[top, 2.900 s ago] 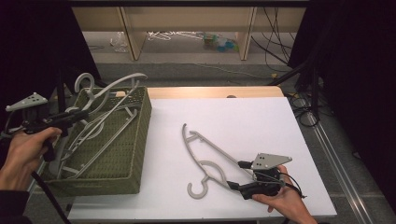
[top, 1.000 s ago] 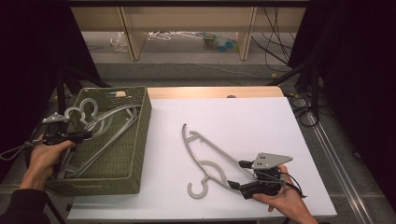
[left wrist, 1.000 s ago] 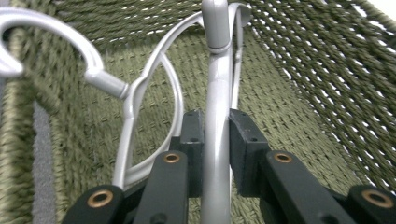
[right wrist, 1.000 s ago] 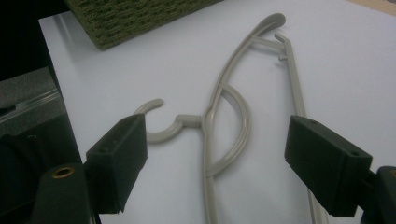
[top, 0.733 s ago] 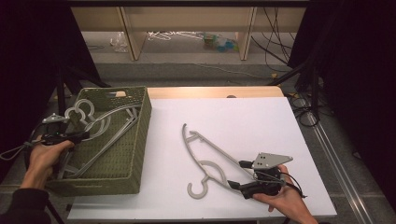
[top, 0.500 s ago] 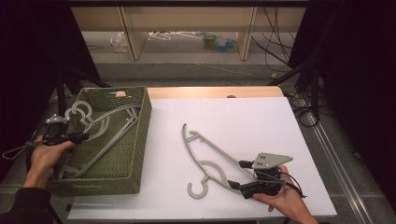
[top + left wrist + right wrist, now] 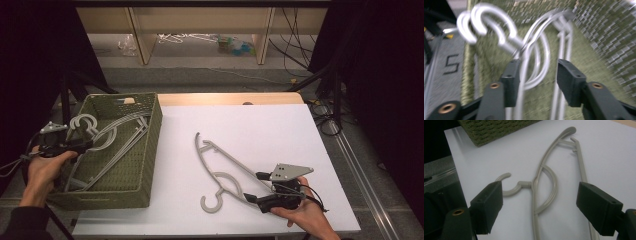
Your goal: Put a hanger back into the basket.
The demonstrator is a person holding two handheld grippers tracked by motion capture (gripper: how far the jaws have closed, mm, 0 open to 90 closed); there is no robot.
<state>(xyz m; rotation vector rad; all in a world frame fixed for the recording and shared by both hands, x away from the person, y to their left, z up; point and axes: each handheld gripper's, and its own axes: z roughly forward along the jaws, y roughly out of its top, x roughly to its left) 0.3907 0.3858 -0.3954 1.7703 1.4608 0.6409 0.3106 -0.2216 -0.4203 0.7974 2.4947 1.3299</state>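
The hangers in the basket (image 7: 107,137) lie in a loose bundle inside the green woven basket (image 7: 150,145), their hooks hanging over its left rim. That is the change: a few seconds earlier one of them stood lifted well above the rim in the left gripper (image 7: 82,146); now it is down among the others, hook beside hook. The left gripper's jaws have just been opening, and in the left gripper view they stand apart (image 7: 537,80). Hanger wires run up between them, one wire close against the left-hand jaw, but nothing is pinched. I judge this a release: that hanger has been delivered into the basket and the left hand is free to pull away.

Right of the basket, on the bare white table (image 7: 280,125), lies the one loose hanger (image 7: 225,167), flat, its hook pointing toward the near edge and its far tip pointing away. It has not shifted across the earlier pictures. The right gripper (image 7: 262,202) sits at the hanger's near end, farther from the basket than the hook, in the same spot as before. Its jaws are spread wide (image 7: 540,212), the hanger's neck and both bars lying between them untouched.

So, as I read it, the loose hanger is next for the basket, and the right gripper is placed for the pickup but has not closed.
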